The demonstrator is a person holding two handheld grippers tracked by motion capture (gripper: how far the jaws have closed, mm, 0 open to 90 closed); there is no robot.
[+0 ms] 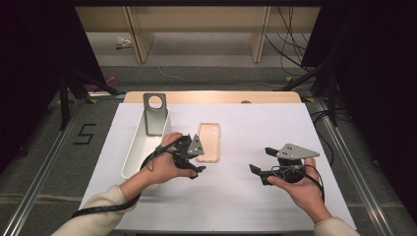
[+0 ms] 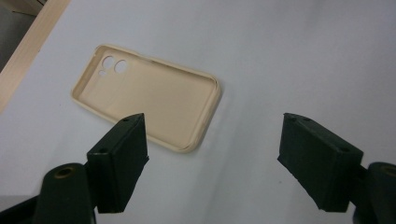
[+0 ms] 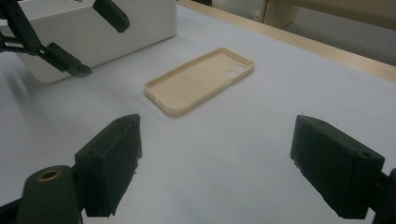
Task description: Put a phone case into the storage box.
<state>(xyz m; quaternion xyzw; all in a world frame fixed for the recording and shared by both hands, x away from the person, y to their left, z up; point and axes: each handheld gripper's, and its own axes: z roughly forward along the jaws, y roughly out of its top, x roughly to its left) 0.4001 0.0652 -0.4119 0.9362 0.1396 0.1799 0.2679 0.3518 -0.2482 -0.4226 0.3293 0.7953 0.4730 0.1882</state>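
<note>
A beige phone case (image 1: pixel 209 141) lies open side up on the white table cover, its camera cutouts at the far end. In the left gripper view the phone case (image 2: pixel 149 100) sits just beyond my left jaw. My left gripper (image 1: pixel 196 169) hovers at the case's near left corner, open and empty. From the right gripper view the phone case (image 3: pixel 201 79) lies farther off, ahead and to the left. My right gripper (image 1: pixel 255 164) is to the right of the case, apart from it, open with nothing between its jaws. The left gripper (image 3: pixel 95 39) appears there too, at the upper left.
A long white bin (image 1: pixel 140 147) stands left of the case, with a grey metal bracket (image 1: pixel 155 113) with a round hole leaning in its far end. The bin's wall (image 3: pixel 102 32) shows near the left gripper. The table's wooden far edge (image 1: pixel 211 97) lies behind.
</note>
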